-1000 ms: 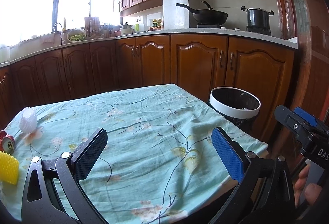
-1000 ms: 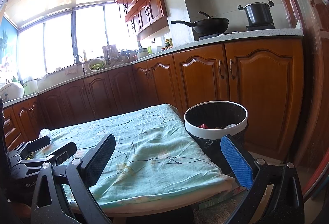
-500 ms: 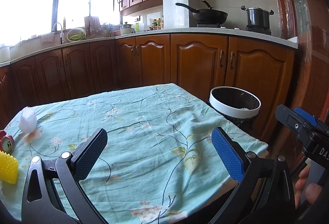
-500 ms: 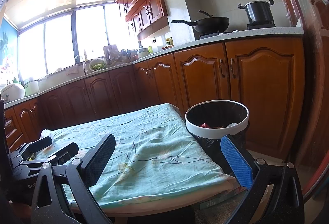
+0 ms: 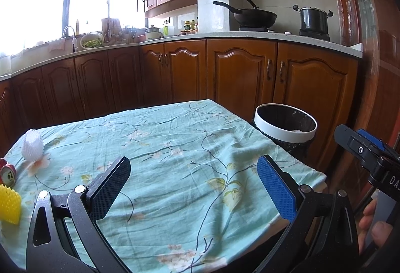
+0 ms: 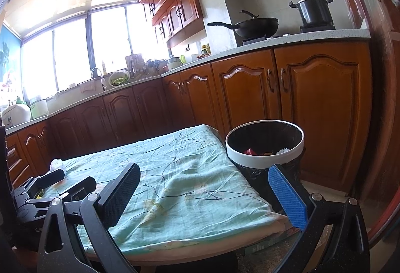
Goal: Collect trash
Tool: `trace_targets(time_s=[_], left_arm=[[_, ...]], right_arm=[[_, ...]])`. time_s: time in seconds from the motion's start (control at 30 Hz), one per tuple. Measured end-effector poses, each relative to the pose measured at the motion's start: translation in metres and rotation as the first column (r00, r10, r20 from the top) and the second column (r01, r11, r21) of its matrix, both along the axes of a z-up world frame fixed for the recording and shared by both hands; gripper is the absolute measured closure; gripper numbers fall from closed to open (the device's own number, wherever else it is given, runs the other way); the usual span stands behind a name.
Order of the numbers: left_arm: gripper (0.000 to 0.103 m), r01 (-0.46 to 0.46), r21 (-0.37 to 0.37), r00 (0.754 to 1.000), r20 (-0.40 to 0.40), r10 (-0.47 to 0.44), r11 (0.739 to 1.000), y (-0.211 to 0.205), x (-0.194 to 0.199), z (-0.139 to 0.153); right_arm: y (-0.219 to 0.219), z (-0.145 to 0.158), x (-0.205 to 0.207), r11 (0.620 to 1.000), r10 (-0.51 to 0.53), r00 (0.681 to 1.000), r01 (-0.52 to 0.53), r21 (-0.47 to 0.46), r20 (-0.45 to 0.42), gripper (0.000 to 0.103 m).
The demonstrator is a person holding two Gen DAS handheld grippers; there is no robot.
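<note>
Both grippers, left (image 5: 193, 184) and right (image 6: 207, 194), gape wide and empty above the tablecloth (image 5: 175, 143), so I judge I'm between pickups: next comes reaching left for the white paper cup (image 5: 32, 145), red can (image 5: 7, 174) and yellow piece (image 5: 8, 203), then the bin (image 6: 265, 146).

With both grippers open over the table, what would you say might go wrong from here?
The wrinkled tablecloth could snag under closing jaws during a pickup. The red can lies on its side at the table's edge and might roll off. The trash bin stands off the far corner, so a carried piece could drop short.
</note>
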State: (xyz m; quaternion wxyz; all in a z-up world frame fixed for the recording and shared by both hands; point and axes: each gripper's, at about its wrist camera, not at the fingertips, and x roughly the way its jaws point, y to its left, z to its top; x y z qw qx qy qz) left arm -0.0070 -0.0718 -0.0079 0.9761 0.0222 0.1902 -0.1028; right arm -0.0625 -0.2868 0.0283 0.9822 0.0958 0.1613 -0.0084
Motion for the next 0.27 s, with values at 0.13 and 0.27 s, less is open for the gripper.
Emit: trace_targets(time_s=[0.13,0.27], left_arm=[[0.0,0.0,-0.004,1.0,-0.01,0.0,1.0,0.001,0.0044,-0.0018],[0.0,0.006,-0.017,1.0,-0.028,-0.006,1.0,0.0043,0.0103,-0.0038]], right_arm=[[-0.0007,-0.0018,0.005,1.0,0.001,1.0,-0.001,0.009,-0.011,0.0],[-0.003,-0.0039,0.011,1.0,0.003,1.0,-0.002,0.016,-0.025,0.0]])
